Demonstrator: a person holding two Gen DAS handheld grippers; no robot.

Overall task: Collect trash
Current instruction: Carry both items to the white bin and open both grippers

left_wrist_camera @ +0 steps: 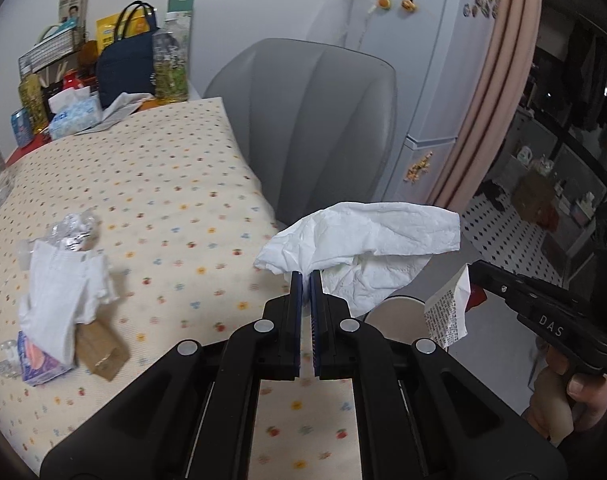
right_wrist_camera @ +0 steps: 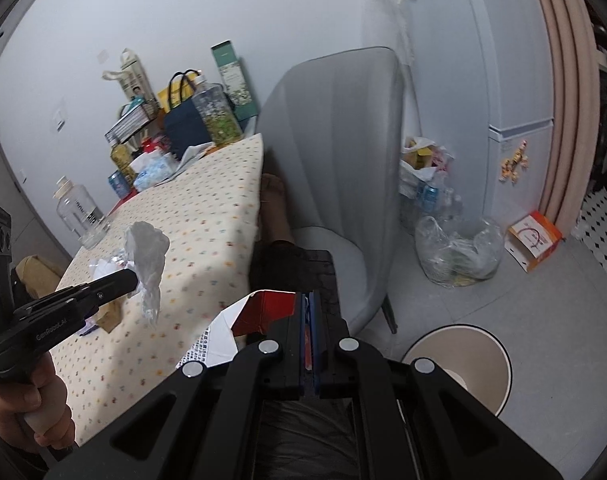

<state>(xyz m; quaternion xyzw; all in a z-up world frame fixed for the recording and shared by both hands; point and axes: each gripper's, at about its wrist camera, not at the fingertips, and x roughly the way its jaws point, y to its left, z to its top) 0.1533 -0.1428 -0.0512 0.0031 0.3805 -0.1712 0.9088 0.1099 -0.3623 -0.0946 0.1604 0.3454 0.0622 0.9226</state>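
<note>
My left gripper (left_wrist_camera: 306, 276) is shut on a crumpled white tissue (left_wrist_camera: 367, 236) and holds it above the table's right edge; it also shows in the right wrist view (right_wrist_camera: 147, 256). My right gripper (right_wrist_camera: 308, 300) is shut on a torn red and white printed wrapper (right_wrist_camera: 247, 324), also seen in the left wrist view (left_wrist_camera: 449, 312), held off the table's side. A round beige bin (right_wrist_camera: 459, 364) stands on the floor below. More trash lies on the dotted tablecloth: crumpled foil (left_wrist_camera: 73, 230), white tissue (left_wrist_camera: 63, 288), a purple packet (left_wrist_camera: 37, 360) and a brown cardboard piece (left_wrist_camera: 101, 350).
A grey chair (right_wrist_camera: 343, 152) stands at the table's right side. Bags, bottles, a tissue box (left_wrist_camera: 73, 114) and a glass jar (right_wrist_camera: 79, 212) crowd the table's far end. A clear plastic bag (right_wrist_camera: 457, 252) and an orange box (right_wrist_camera: 535, 246) lie on the floor by the fridge (right_wrist_camera: 499, 80).
</note>
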